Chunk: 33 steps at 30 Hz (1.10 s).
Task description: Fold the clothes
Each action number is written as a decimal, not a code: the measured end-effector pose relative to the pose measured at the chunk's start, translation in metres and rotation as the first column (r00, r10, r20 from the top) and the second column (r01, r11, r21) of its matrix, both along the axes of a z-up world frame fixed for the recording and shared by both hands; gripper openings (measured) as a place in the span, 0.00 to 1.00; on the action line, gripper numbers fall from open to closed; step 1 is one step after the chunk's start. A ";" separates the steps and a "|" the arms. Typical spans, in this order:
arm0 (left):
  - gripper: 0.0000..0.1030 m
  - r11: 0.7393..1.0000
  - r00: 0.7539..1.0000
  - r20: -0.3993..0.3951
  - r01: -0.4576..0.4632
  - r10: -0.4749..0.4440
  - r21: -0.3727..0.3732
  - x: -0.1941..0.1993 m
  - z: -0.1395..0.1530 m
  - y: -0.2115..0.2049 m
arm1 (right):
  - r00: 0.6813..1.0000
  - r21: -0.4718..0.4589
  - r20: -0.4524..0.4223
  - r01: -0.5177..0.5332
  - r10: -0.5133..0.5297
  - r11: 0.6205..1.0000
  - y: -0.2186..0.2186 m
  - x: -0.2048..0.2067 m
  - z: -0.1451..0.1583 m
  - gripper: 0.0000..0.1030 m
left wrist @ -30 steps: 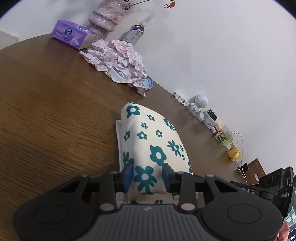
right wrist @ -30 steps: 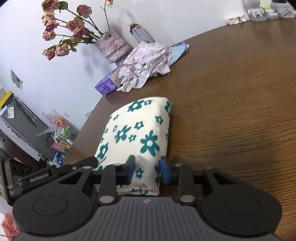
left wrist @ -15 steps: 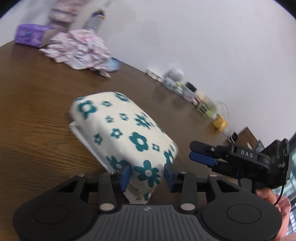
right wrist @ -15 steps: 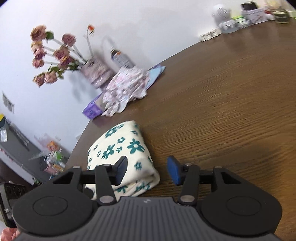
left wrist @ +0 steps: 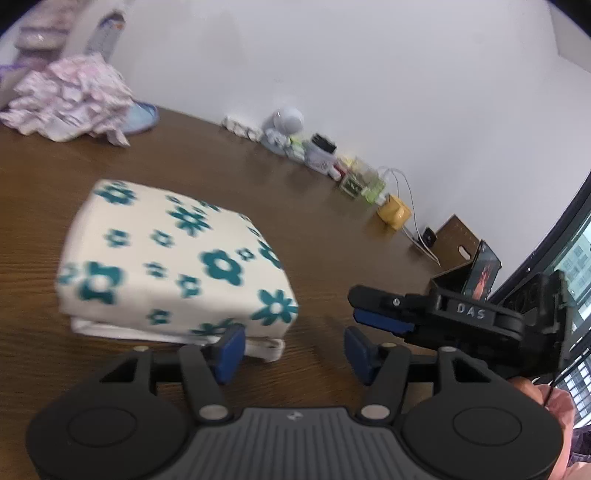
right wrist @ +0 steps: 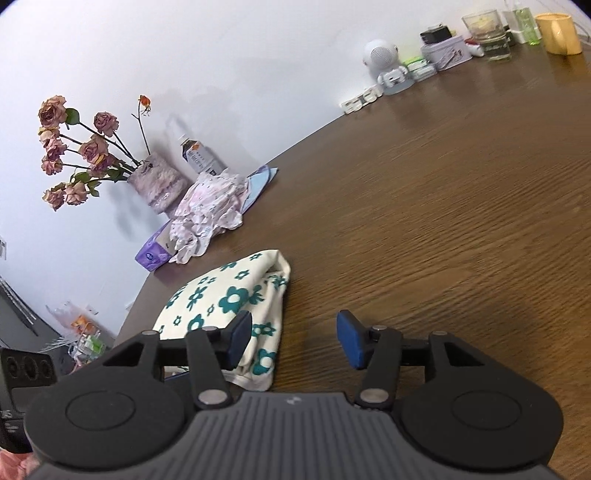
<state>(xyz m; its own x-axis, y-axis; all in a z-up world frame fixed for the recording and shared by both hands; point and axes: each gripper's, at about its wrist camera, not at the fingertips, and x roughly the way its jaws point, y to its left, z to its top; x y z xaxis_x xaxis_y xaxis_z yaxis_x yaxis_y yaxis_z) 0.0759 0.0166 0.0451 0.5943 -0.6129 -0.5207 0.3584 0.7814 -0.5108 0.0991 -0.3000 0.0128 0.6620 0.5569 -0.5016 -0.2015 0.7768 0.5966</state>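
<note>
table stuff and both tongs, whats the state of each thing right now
flowered cloth: folded into a compact stack, lying flat on the table, not held
pink garment: crumpled, unfolded, heaped near the wall
left tongs: open, empty
right tongs: open, empty
bottle: upright, cap on
flower vase: upright, holding dried roses
yellow cup: upright
table: wooden, clothes on it
</note>
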 end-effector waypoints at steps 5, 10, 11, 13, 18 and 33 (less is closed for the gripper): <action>0.61 0.995 0.994 0.009 -0.105 0.105 -0.004 -0.017 0.003 0.046 | 0.999 -0.031 0.005 -0.043 0.043 0.999 0.011 -0.003 -0.002 0.51; 0.61 0.981 0.982 0.030 -0.186 0.184 0.053 -0.027 0.005 0.080 | 0.994 -0.069 0.039 -0.100 0.103 0.993 0.030 -0.013 0.003 0.52; 0.61 0.976 0.979 0.039 -0.205 0.202 0.077 -0.028 0.005 0.086 | 0.992 -0.077 0.049 -0.109 0.113 0.991 0.033 -0.015 0.004 0.52; 0.61 0.964 0.973 0.060 -0.230 0.223 0.133 -0.028 0.006 0.094 | 0.990 -0.101 0.068 -0.116 0.124 0.988 0.037 -0.020 0.007 0.53; 0.61 0.966 0.985 0.095 -0.163 0.146 0.203 -0.020 0.006 0.098 | 0.984 -0.179 0.100 -0.125 0.144 0.976 0.045 -0.031 0.008 0.53; 0.59 0.946 0.977 0.190 0.029 -0.095 0.322 0.012 -0.003 0.081 | 0.940 -0.397 0.188 -0.193 0.286 0.897 0.088 -0.040 0.006 0.50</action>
